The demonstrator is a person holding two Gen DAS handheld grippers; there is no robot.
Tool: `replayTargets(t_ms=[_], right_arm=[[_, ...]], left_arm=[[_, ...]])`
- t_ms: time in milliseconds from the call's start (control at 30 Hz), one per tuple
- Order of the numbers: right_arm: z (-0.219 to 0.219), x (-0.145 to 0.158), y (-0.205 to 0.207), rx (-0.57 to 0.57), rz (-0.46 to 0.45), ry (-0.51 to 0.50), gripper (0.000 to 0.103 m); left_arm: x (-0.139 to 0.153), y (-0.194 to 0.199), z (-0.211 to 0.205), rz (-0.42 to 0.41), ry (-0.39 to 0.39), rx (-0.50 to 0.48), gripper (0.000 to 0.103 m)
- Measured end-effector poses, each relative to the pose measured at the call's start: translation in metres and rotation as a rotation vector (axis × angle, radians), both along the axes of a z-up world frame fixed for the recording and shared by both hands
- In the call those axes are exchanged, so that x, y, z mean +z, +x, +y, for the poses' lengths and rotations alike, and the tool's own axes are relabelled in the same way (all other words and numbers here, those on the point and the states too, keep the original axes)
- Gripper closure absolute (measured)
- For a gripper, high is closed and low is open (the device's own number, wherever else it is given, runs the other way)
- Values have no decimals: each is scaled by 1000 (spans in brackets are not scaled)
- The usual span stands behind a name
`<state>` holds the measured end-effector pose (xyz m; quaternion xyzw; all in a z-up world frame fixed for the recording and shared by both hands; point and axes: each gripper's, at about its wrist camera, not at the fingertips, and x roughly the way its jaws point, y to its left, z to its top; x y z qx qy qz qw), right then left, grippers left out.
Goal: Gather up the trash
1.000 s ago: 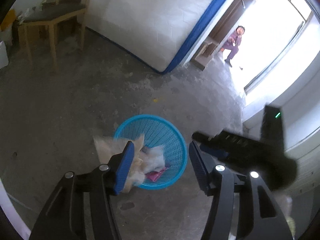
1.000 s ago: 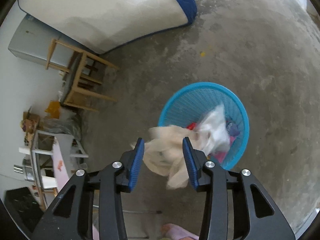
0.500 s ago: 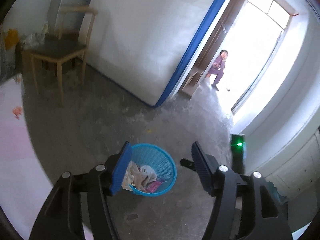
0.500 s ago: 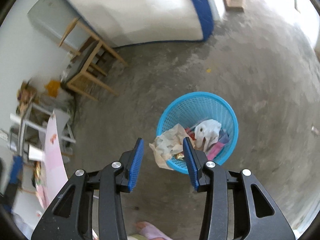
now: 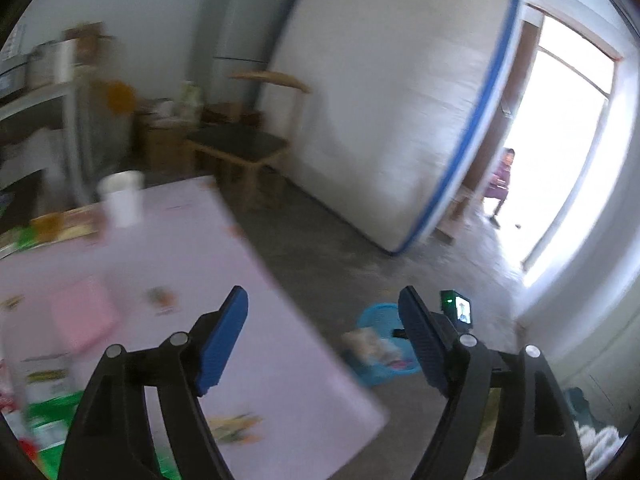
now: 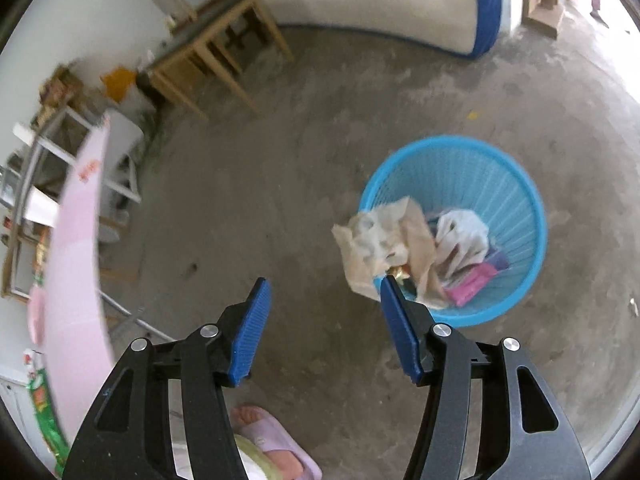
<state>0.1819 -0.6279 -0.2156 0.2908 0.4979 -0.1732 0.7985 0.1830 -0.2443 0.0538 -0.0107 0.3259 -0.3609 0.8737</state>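
Beige wrapper [image 6: 380,240] hangs over bin [image 6: 520,184] rim, may slide out; left claw [image 5: 324,336], right claw [image 6: 324,330] spread, empty.

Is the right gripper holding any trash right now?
No, the right gripper is open and empty, above bare floor beside the blue basket, where the crumpled paper hangs over the rim.

A round blue plastic basket [image 6: 500,184] with ribbed mesh walls stands upright on the bare concrete floor, well apart from the pink-topped bench. It holds a heap of trash: a crumpled beige paper wrapper [image 6: 384,240] draped over the near-left rim and hanging partly outside, a scrunched white plastic bag [image 6: 460,236] in the middle, and pink and purple packets [image 6: 472,284] lying low against the near wall.
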Motion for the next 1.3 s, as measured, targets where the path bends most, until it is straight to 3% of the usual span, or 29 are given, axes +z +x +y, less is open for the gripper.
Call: replayTargets(t_ms=[233,333,467,667,767,1000,1133,1300], right_arm=[[26,-64,52,110,175,-218,53],[33,-91,70,157,252,-318,60],[27,-117,79,145,328,-360,70],[12,-127,77,102,351,-337,96],[5,-124,72,71,326,-300,102],[-12,-103,56,-1,217,-231,103],[-38,-90,32,-135,154,-175,103],[-90,-89,-9,-367,153,-119,103]], left_arm=[[-16,1,141,16,49,270,28],[-22,-1,179,29,47,366,28],[-29,-3,213,46,49,470,28],[-33,-1,245,50,59,541,28],[-39,5,253,72,55,559,28],[-46,11,264,112,22,575,28],[-46,10,265,110,24,573,28],[-46,7,267,116,17,581,28]])
